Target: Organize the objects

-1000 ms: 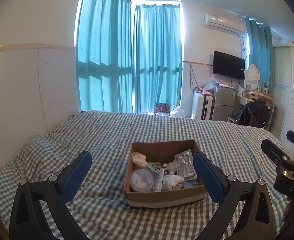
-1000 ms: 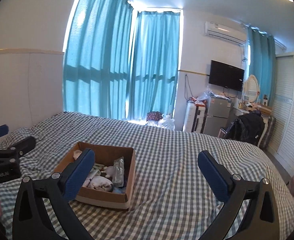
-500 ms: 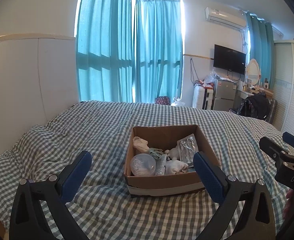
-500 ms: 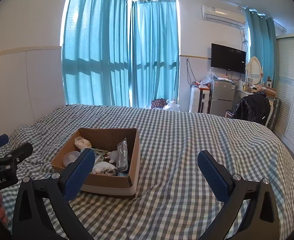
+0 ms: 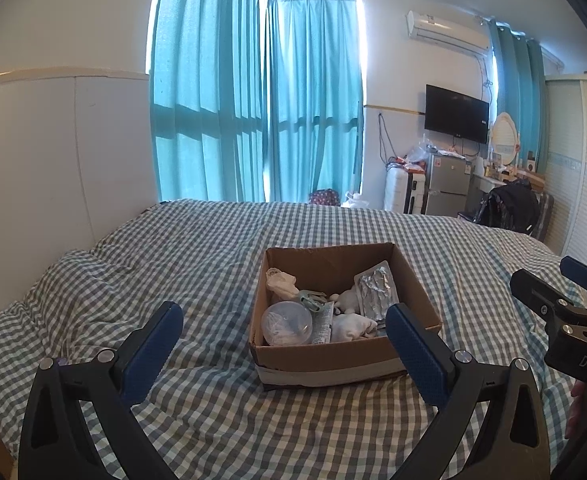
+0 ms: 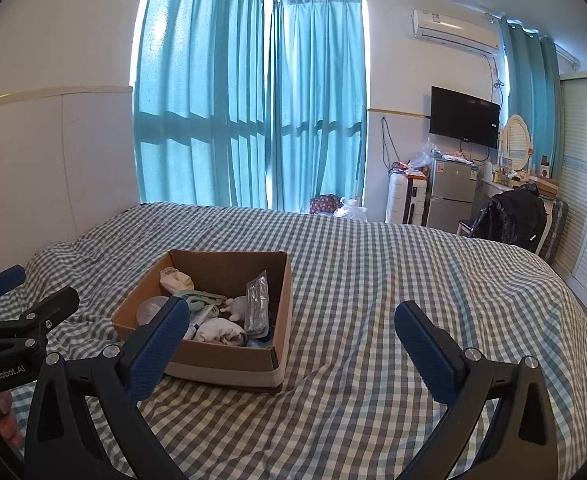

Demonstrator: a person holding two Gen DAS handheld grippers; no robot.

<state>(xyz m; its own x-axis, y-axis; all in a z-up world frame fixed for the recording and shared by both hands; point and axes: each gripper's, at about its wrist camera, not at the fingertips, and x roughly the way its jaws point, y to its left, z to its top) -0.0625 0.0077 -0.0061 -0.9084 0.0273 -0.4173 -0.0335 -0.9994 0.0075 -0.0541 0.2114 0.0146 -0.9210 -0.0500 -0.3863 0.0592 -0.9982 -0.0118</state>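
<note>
On the checked bed (image 5: 197, 264), an open cardboard box (image 5: 333, 356) holds the small objects together, a clear ball (image 5: 286, 323) near-left and a foil pack (image 5: 375, 294) right, while the left gripper (image 5: 283, 350) and right gripper (image 6: 293, 346) hover before it, jaws apart, holding nothing.

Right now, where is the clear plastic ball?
The clear plastic ball lies in the cardboard box on the bed, at its near-left corner in the left wrist view.
</note>
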